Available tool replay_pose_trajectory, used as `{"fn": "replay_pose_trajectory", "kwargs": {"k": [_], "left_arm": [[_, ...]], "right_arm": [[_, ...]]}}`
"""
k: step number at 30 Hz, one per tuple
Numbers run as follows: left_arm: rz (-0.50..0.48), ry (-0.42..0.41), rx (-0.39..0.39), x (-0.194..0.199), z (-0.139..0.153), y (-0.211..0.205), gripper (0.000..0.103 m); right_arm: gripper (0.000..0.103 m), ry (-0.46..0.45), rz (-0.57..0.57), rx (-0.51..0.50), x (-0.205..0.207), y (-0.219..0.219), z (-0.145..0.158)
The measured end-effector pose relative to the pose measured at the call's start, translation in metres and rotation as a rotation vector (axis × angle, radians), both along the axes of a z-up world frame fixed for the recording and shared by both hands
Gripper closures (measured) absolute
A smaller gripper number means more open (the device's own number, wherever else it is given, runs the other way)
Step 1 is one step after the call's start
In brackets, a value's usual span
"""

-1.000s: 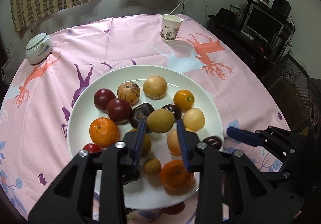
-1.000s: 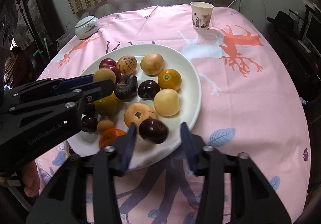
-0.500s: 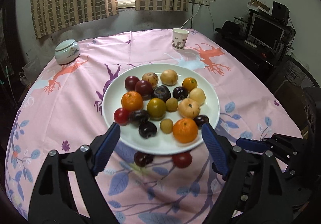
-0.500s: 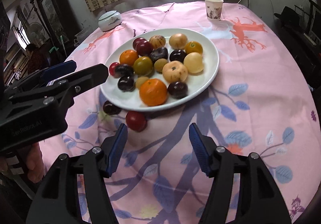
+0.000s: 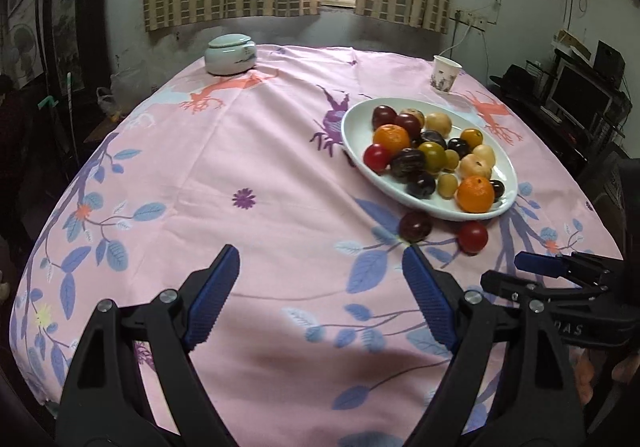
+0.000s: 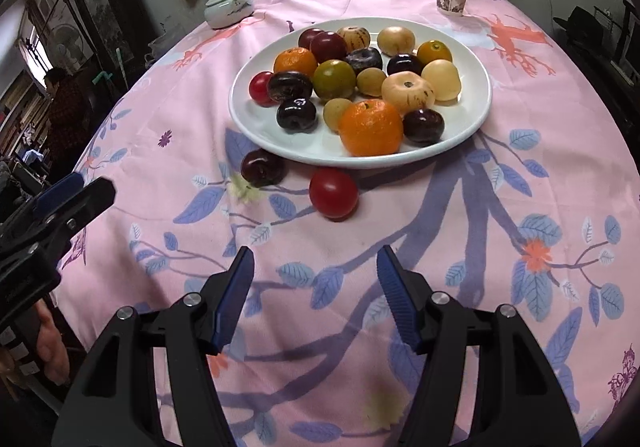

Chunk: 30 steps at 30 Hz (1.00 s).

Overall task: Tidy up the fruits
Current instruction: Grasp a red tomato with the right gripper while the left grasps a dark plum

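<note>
- Left gripper (image 5: pixel 320 279) now pulled back from the white plate (image 5: pixel 360 127), hanging over bare pink tablecloth (image 5: pixel 240 151); one second before, low over the fruit with a brownish fruit between the narrow jaws.
- Jaws of it just opened, now spread wide, with nothing between them.
- That brownish fruit left on the plate, among the heap of fruits (image 6: pixel 360 87).
- Right gripper (image 6: pixel 316 279) also drawn away from the plate, about half open and empty, only cloth between the pads.
- Plate seen farther off in both wrist views than half a second ago.
- Two fruits not on the plate: a dark plum (image 6: pixel 263 167) touching the near rim, a red tomato (image 6: pixel 333 193) just beside it on the cloth.
- Probably one placing step finished; these two loose fruits seemingly remaining to be picked up.
- Red tomato nearest to the right gripper, so likely the easier next target.
</note>
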<state>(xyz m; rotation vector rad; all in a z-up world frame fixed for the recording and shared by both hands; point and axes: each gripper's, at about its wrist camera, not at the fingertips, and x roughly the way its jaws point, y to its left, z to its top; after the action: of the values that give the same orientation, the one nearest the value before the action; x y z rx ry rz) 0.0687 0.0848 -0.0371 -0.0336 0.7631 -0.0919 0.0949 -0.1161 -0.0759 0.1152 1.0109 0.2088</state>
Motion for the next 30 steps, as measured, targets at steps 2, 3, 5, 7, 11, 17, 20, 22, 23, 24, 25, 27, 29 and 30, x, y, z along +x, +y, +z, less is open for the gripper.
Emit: {"fn": "replay_pose_trajectory", "kwargs": {"k": [2,3,5,7,11,17,20,22,23,24,25,27,29,30], "left_arm": [[0.01,0.003,-0.017,-0.001,-0.002,0.009,0.018],[0.009,0.006,-0.022,-0.001,-0.003,0.012,0.018],[0.002,0.012,-0.029,-0.001,-0.006,0.013,0.018],[-0.012,0.016,-0.03,-0.002,-0.008,0.011,0.018],[-0.062,0.014,-0.026,0.001,-0.007,-0.004,0.018],[-0.232,0.01,0.007,0.023,-0.009,-0.044,0.018],[-0.337,0.035,0.036,0.041,-0.017,-0.065,0.018],[-0.384,0.077,0.029,0.056,-0.024,-0.075,0.018],[-0.393,0.093,0.029,0.062,-0.028,-0.079,0.018],[-0.398,0.1,0.039,0.066,-0.031,-0.083,0.018],[-0.399,0.103,0.06,0.07,-0.034,-0.087,0.018],[-0.403,0.107,0.08,0.075,-0.039,-0.093,0.019],[-0.412,0.118,0.085,0.077,-0.043,-0.097,0.024],[-0.417,0.126,0.089,0.079,-0.046,-0.099,0.028]], "right_arm": [[0.039,-0.014,-0.027,-0.024,0.011,0.003,-0.004],[0.039,-0.02,-0.036,-0.044,0.017,0.005,-0.006],[0.043,-0.032,-0.045,-0.079,0.028,0.008,-0.011],[0.062,-0.013,-0.04,-0.095,0.041,0.01,-0.019],[0.071,-0.023,-0.019,-0.098,0.041,0.011,-0.02],[0.071,-0.079,-0.017,-0.068,0.001,-0.01,0.006],[0.071,-0.081,-0.041,-0.024,-0.015,-0.031,0.009],[0.071,-0.08,-0.059,0.006,-0.023,-0.046,0.009],[0.071,-0.079,-0.068,0.026,-0.025,-0.053,0.009],[0.071,-0.08,-0.078,0.047,-0.027,-0.06,0.009],[0.071,-0.081,-0.089,0.067,-0.029,-0.066,0.009],[0.071,-0.085,-0.104,0.088,-0.032,-0.076,0.009],[0.071,-0.086,-0.11,0.103,-0.032,-0.083,0.009],[0.071,-0.087,-0.111,0.111,-0.033,-0.085,0.009]]}}
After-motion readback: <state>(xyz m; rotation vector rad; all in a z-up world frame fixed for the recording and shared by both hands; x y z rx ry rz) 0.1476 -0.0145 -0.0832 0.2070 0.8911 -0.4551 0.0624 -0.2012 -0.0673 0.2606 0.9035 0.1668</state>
